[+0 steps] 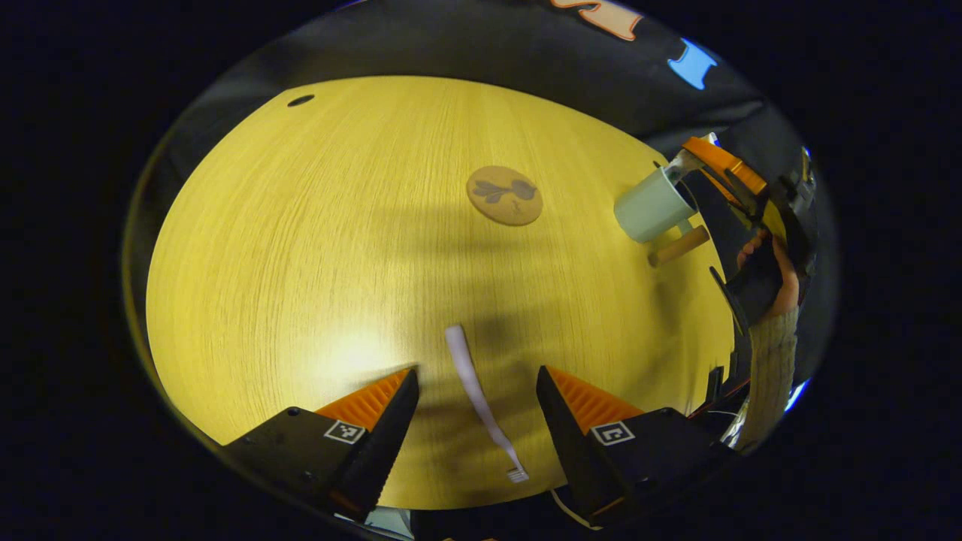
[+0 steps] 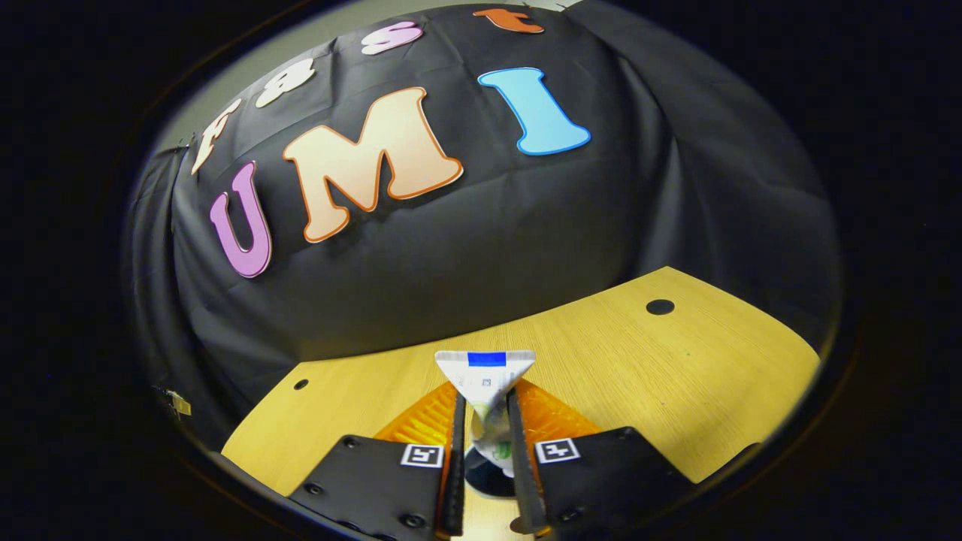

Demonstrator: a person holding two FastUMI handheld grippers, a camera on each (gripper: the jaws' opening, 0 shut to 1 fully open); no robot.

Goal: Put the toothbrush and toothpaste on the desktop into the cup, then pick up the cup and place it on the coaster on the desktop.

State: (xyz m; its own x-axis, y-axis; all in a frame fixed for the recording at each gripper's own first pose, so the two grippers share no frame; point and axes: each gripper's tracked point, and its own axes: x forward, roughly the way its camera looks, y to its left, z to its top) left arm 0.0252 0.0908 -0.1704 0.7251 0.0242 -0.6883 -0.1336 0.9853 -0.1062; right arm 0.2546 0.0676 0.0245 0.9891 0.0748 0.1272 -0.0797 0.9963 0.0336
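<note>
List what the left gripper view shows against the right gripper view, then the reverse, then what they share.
Left gripper view: the toothbrush lying flat between the open left tool's fingers, the coaster, and the cup with the right tool at its rim. Right gripper view: the toothpaste clamped upright in the right tool, crimped end up. Shared: the wooden desktop and the black cloth wall.

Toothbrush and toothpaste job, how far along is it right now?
Nothing looks finished yet. In hand: the right gripper is shut on the toothpaste, held over the cup. The toothbrush lies on the table between the open fingers of the left gripper. Left: drop in the toothpaste, add the toothbrush, then move the cup to the bare coaster.
</note>
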